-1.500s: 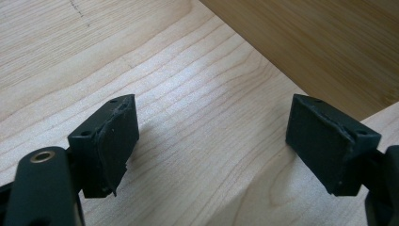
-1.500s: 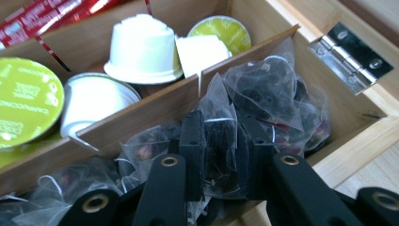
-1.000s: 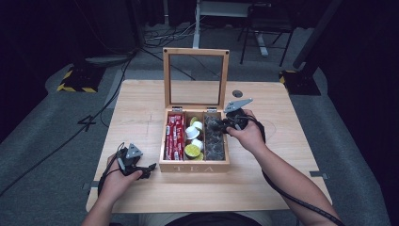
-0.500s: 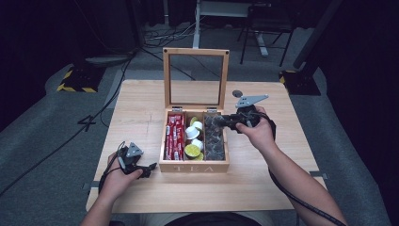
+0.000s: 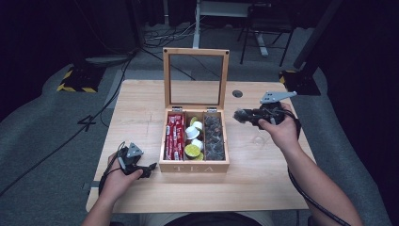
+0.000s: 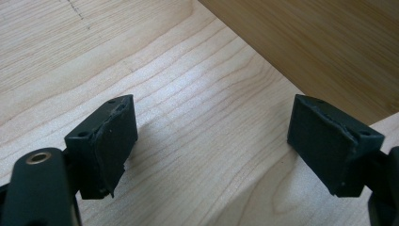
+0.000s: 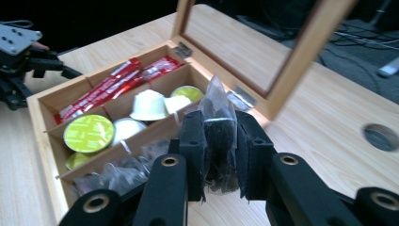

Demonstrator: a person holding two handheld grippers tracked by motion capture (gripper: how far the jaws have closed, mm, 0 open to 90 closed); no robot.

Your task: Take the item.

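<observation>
At seven o'clock on the pale wooden table [image 5: 141, 101], the left gripper [image 5: 143, 168] rested wide open and empty beside the open wooden tea box [image 5: 194, 165]. At three o'clock, the right gripper [image 7: 221, 141] pinched a clear dark-filled tea sachet [image 7: 219, 132] above the tabletop.

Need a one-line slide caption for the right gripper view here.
Right hand-held gripper clamps a clear tea sachet beside the open wooden tea box of red sticks, capsules and more sachets.
</observation>
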